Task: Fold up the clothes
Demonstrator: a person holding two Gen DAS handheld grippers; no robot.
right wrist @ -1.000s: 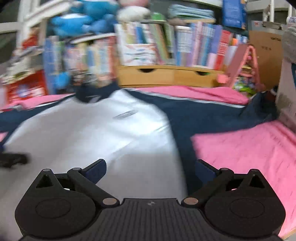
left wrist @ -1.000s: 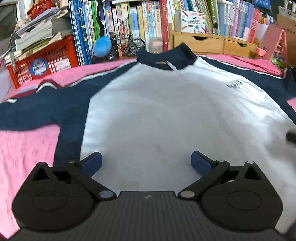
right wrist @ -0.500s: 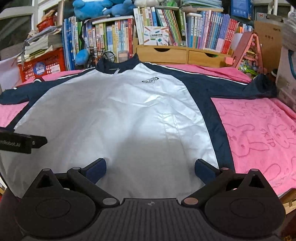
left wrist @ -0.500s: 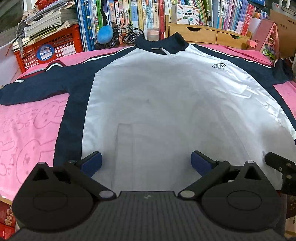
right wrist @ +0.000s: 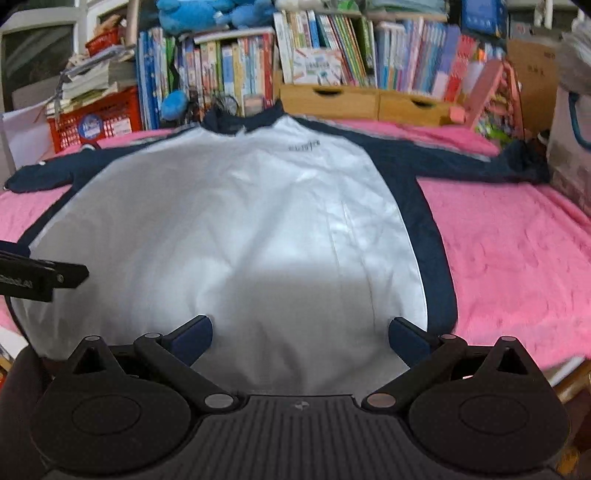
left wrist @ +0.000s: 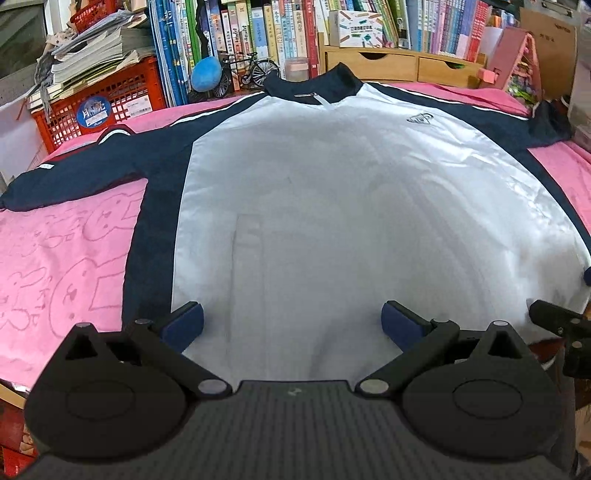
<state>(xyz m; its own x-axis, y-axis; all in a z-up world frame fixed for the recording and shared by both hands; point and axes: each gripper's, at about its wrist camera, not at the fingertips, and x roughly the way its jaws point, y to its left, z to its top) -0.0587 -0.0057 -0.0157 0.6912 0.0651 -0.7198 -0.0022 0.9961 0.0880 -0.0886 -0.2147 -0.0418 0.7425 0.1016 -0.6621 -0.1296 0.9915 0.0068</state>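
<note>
A white jacket [left wrist: 332, 206] with navy sleeves and collar lies flat, front up, on a pink towel [left wrist: 62, 258], sleeves spread to both sides. My left gripper [left wrist: 291, 323] hovers open over the jacket's near hem, left of centre, holding nothing. In the right wrist view the same jacket [right wrist: 229, 229] fills the middle, and my right gripper [right wrist: 301, 336] stands open above the hem towards the right side panel. The left sleeve [left wrist: 74, 177] ends at the far left; the right sleeve [right wrist: 480, 162] reaches the far right. Each gripper's side shows at the edge of the other's view.
A red crate [left wrist: 99, 107] with stacked papers stands at the back left. Books [left wrist: 258, 33], a blue ball [left wrist: 207, 74], a toy bicycle [left wrist: 251, 72] and wooden drawers [left wrist: 399, 66] line the back. A pink rack [right wrist: 495, 92] and a bag [right wrist: 569, 140] stand at the right.
Both grippers have drawn back and up from the jacket, so the whole garment and the table's near edge now show. Both stay open. The jacket has not moved.
</note>
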